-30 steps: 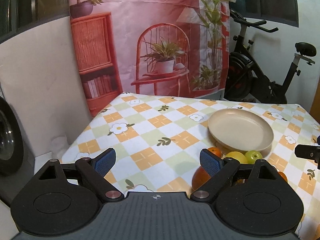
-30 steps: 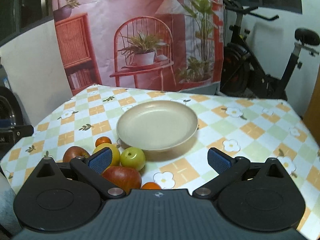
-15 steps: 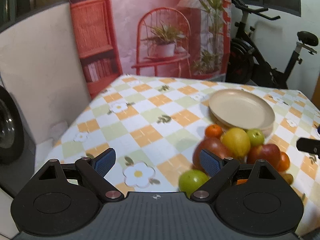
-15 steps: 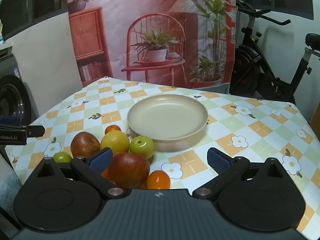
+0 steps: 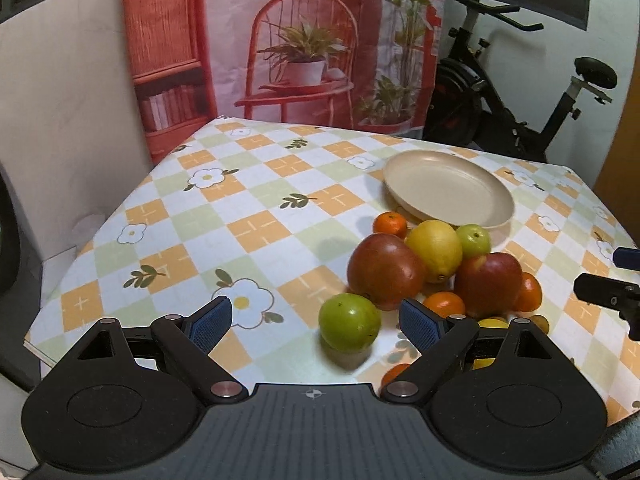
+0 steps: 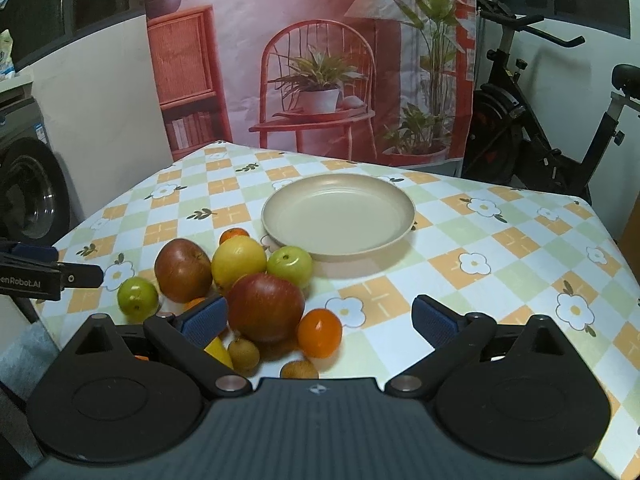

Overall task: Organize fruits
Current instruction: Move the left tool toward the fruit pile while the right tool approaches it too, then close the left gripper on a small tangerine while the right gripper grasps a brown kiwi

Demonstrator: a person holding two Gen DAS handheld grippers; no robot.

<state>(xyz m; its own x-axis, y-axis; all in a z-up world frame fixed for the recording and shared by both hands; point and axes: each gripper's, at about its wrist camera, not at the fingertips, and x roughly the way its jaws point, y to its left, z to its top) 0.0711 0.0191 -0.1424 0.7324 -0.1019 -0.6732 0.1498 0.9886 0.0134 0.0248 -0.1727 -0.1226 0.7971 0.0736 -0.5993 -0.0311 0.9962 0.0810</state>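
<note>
Because the fruits lie in one loose heap on the desk (image 6: 500, 240) and the beige plate (image 6: 340, 216) behind them holds nothing, the task seems to be at its beginning: I judge that no fruit is sorted yet. The heap sits just in front of the plate, at its near left edge, so each fruit needs only a short way to it.

The left gripper (image 5: 316, 318) hovers low over the desk with its fingers spread wide and holding nothing. A green fruit (image 5: 349, 322) stands a little apart from the heap, at its near left side, and it lies between the two blue pads, closer to the right one. This free position is probably why it is the first target; nothing leans on it.

The right gripper (image 6: 320, 318) is also released and holds nothing. Between its fingers are a big red apple (image 6: 265, 307) and a small orange (image 6: 319, 332), which touch each other. Around them I see a second red apple (image 6: 183, 270), a yellow lemon (image 6: 239, 262), another green fruit (image 6: 289, 266) almost touching the plate rim, and two small brown fruits (image 6: 243, 354) near the camera.

Round fruits roll easily, so taking one from the middle could disturb the others.
</note>
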